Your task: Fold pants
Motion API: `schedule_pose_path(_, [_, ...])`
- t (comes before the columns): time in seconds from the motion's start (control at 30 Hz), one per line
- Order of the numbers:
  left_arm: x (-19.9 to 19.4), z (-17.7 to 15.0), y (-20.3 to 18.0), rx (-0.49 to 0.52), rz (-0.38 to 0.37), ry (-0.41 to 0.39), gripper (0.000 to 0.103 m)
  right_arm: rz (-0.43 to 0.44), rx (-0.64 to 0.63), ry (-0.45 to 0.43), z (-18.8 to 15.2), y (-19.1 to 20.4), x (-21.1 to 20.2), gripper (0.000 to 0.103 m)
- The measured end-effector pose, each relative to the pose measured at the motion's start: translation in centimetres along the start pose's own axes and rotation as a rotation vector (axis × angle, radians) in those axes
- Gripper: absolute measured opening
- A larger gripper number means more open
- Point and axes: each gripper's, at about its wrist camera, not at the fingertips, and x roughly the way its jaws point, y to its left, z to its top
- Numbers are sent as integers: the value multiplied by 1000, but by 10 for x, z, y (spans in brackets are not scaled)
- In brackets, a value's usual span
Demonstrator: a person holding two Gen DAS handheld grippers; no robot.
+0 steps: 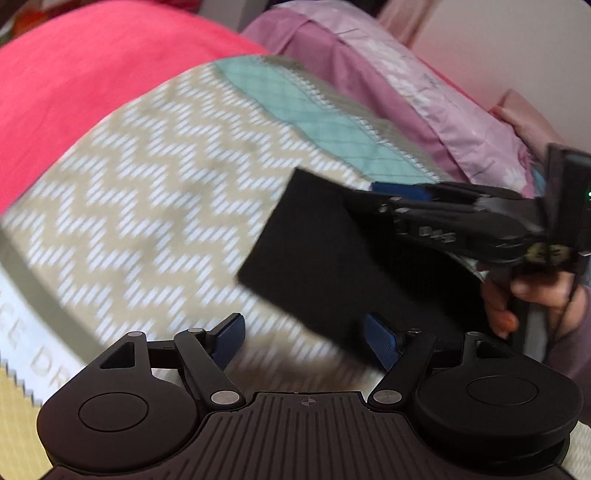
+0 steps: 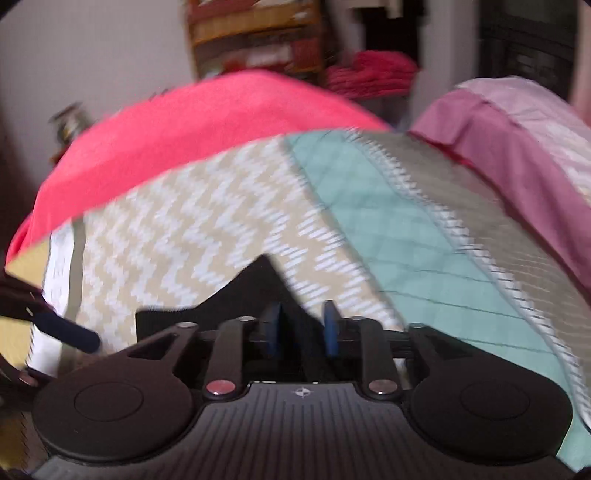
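Observation:
The black pants [image 1: 325, 254] are folded into a compact dark bundle held above the zigzag bedspread [image 1: 147, 184]. In the left wrist view my right gripper [image 1: 399, 197] reaches in from the right and is shut on the bundle's top edge. My left gripper [image 1: 306, 339] is open, its blue pads [image 1: 231, 338] spread wide, the right pad touching the bundle's lower edge. In the right wrist view the black pants [image 2: 255, 291] sit between the right gripper's [image 2: 303, 325] blue pads. The left gripper's finger [image 2: 70, 334] shows at the far left.
A red blanket [image 1: 92, 74] lies at the far side of the bed. Pink pillows [image 1: 424, 96] lie at the right. A teal quilted strip [image 2: 388, 229] crosses the bedspread. Shelves [image 2: 255, 33] and a red cloth pile [image 2: 369, 74] stand beyond the bed.

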Motion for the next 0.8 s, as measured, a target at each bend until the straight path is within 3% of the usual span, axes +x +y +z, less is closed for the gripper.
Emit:
schedule_pose_path(0.07, [4,10,-16,65,7,-21,103,-32,124,-84,-3,-26,-50,68])
schedule_pose_path(0.13, [13,18,-29,109,-5,-22,103,-68,210,-113,-19,-50,-96,68])
schedule_pose_path(0.2, [27,23,-39,133,-21,2,103,-146,235,-97,-45,-62,-129,62])
schedule_pose_path(0.27, [44,25,-48,158,-26,29,103,-210,230,-26,-73,-64,-143,57])
schedule_pose_path(0.4, [77,21,-57,197,26,75,103,-255,204,103,-118,-55,-132,46])
schedule_pose_path(0.6, [80,16,-66,253,41,70,103,-337,144,97,-123,-54,-110,46])
schedule_pose_path(0.63, [80,16,-66,253,41,70,103,-334,129,119,-123,-53,-106,43])
schedule_pose_path(0.7, [79,17,-64,245,36,71,103,-294,74,153,-126,-47,-99,5])
schedule_pose_path(0.77, [79,18,-63,244,33,72,103,-341,1,117,-123,-42,-100,5])
schedule_pose_path(0.8, [79,18,-63,247,33,72,103,-358,26,88,-118,-49,-103,5])
